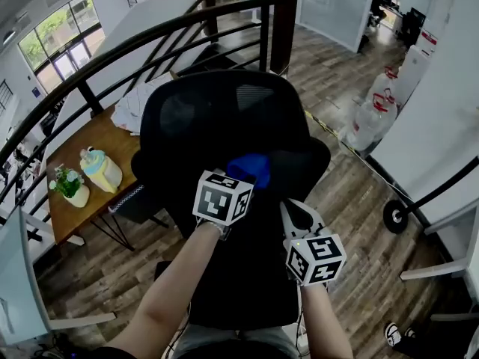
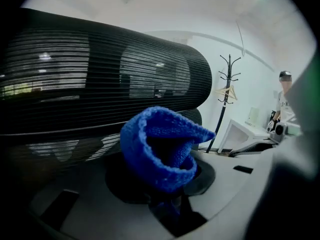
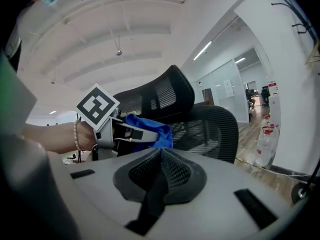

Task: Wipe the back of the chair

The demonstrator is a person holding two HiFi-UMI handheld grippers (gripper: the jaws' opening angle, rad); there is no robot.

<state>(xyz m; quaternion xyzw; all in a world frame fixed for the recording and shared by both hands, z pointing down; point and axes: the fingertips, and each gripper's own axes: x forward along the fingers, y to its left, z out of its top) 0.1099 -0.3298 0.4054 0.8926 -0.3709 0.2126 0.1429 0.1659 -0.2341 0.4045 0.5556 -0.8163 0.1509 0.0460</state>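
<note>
Curved black railing [image 1: 150,40] is taken as the ref pt here. Dark wood-plank floor [image 1: 352,200] is seen on both sides of it. Thru its bars at the left end, a wooden table [image 1: 108,137] is seen w/ a potted plant [image 1: 69,184] and a pastel jug [image 1: 101,169] set on it. Big windows [image 1: 56,40] are found beyond the railing, upper left, w/ daylight let in. Right of the railing, large water bottles [image 1: 370,122] are stood by a white wall [image 1: 441,111], and glass partitions [image 1: 329,6] are seen further back.
</note>
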